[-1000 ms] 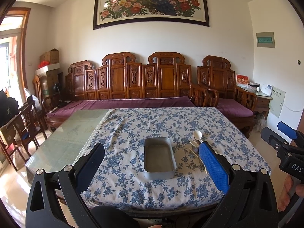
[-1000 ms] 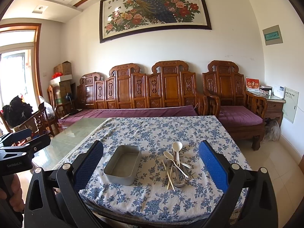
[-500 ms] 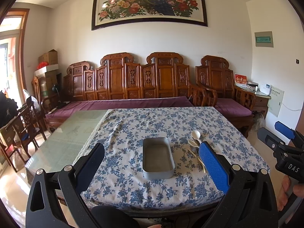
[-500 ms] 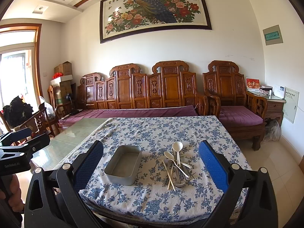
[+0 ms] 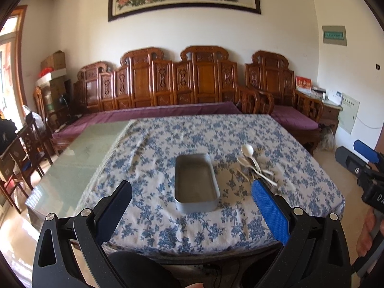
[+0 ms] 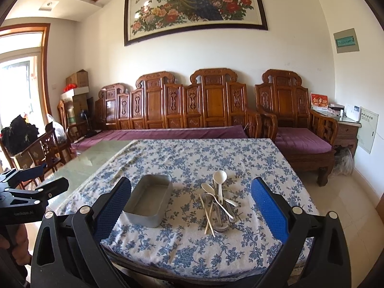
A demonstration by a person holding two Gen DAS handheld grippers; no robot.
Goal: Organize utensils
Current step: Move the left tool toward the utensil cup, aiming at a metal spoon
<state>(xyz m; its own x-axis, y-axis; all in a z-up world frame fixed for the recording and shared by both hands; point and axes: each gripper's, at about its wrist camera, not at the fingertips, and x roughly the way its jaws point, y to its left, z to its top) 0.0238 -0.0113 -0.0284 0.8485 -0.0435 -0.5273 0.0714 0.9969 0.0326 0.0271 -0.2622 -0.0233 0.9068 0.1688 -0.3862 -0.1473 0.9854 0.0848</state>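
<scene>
Both grippers have dipped and come nearer the table since a moment ago; from the left one the painting now runs off the top of its view, and the tin sits larger between its fingers.

Neither holds anything. The left gripper (image 5: pixel 191 198) hangs with its jaws spread wide, the grey metal tin (image 5: pixel 196 183) straight ahead of it and empty. The right gripper (image 6: pixel 191 194) is spread just as wide, and the heap of utensils (image 6: pixel 217 204) lies dead ahead between its fingers, with the tin (image 6: pixel 149 200) ahead and to its left. White spoons, pale chopsticks and some metal pieces lie crossed over one another in that heap, just beside the tin but not in it, so I'd say nothing is sorted yet. My guess is each hand is lined up for its own job: right to pick, left to steady the tin on the soft floral tablecloth (image 6: pixel 192 158).

As for writing, the right gripper's body, seen from the left camera, shows white letters "DA" cut off at the edge. Characters on the peacock painting (image 6: pixel 194 12) are too small for me to read.
</scene>
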